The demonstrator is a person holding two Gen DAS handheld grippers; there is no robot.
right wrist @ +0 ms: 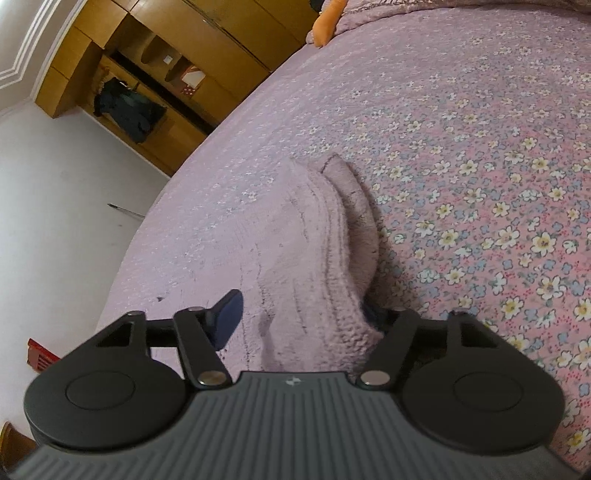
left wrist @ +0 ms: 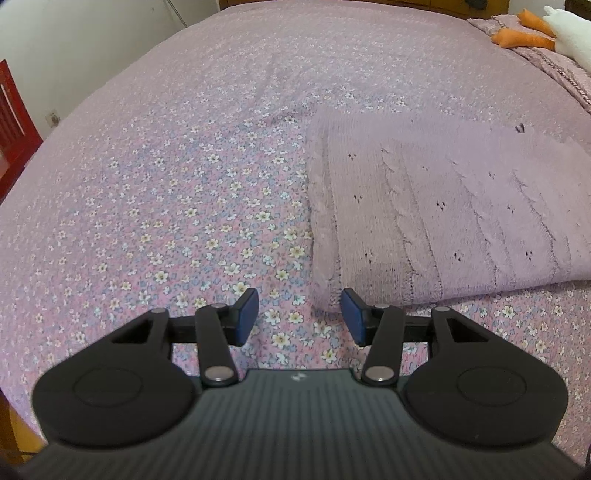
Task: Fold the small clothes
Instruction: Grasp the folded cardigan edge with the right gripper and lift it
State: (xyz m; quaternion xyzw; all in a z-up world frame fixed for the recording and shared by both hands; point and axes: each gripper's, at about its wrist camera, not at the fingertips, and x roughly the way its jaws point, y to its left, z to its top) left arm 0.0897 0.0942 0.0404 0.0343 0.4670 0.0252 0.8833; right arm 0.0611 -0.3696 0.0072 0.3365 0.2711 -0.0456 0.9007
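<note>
A folded lilac cable-knit sweater [left wrist: 443, 206] lies on the flowered bedspread [left wrist: 184, 184]. My left gripper [left wrist: 299, 317] hangs open just above the bedspread, at the sweater's near left corner. That corner lies just ahead of its right pad [left wrist: 352, 317], and only bedspread shows between the pads. In the right wrist view the sweater [right wrist: 295, 251] runs straight away from my right gripper [right wrist: 303, 314]. A thick folded edge of the knit sits between its jaws. The left pad [right wrist: 229, 321] stands apart from the fold. The right pad is hidden under the knit.
A white and orange plush toy [left wrist: 565, 33] rests on a folded pink blanket [left wrist: 535, 62] at the bed's far right. A wooden wardrobe [right wrist: 166, 74] stands beyond the bed, and a red piece of furniture [left wrist: 11, 122] is at the left edge.
</note>
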